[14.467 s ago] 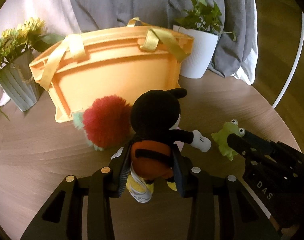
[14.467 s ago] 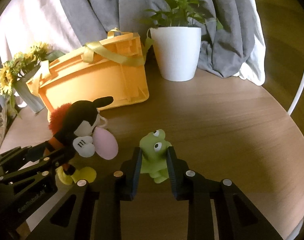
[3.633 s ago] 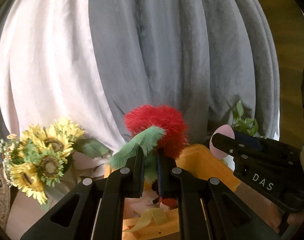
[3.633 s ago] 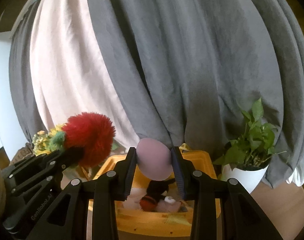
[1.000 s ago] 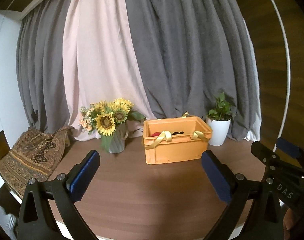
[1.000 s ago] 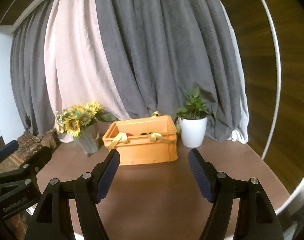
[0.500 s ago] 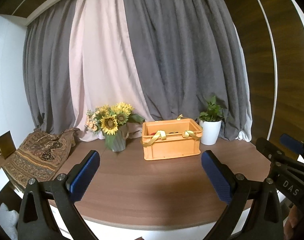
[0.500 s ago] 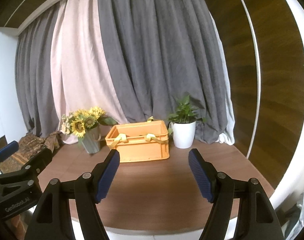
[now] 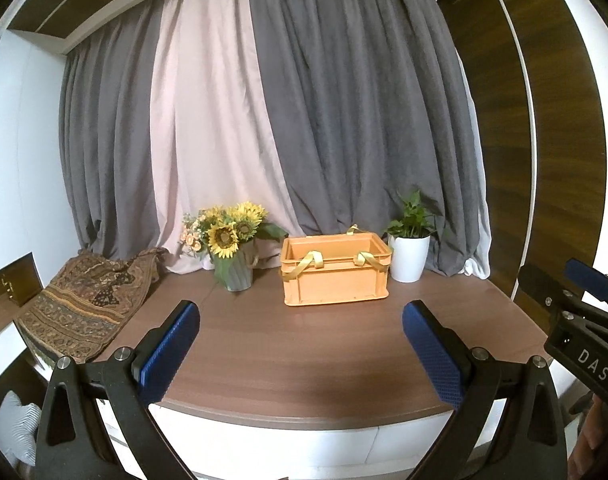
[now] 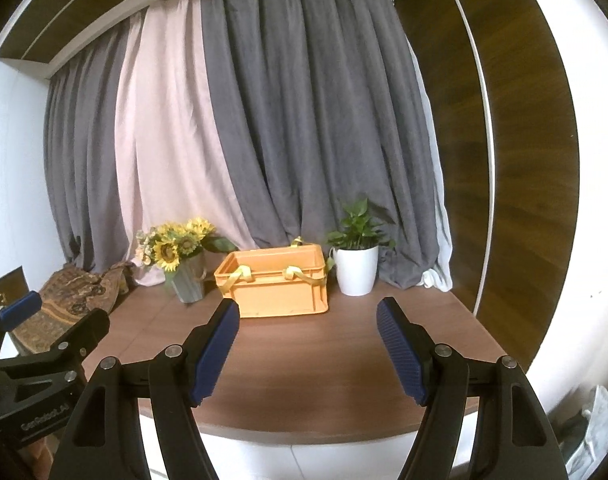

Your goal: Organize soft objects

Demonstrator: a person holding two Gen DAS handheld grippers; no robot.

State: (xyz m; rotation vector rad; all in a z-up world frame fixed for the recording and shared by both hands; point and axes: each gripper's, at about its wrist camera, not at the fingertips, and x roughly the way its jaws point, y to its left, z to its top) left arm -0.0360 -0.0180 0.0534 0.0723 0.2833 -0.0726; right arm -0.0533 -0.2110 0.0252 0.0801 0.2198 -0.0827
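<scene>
An orange crate [image 9: 335, 276] with yellow strap handles stands at the back of the round wooden table [image 9: 295, 344]. It also shows in the right wrist view [image 10: 277, 284]. Its inside is hidden from here, so no soft toys show. My left gripper [image 9: 301, 320] is wide open and empty, held back off the table's front edge. My right gripper [image 10: 308, 312] is wide open and empty, also back from the table. Each gripper shows at the edge of the other's view.
A vase of sunflowers [image 9: 231, 252] stands left of the crate and a white potted plant [image 9: 408, 254] right of it. A patterned cloth [image 9: 83, 304] drapes over the table's left side. Grey and pink curtains [image 9: 304, 120] hang behind.
Both grippers have pulled further back and away from the table, so the crate looks smaller and the table's front edge now shows. Both stay open and empty.
</scene>
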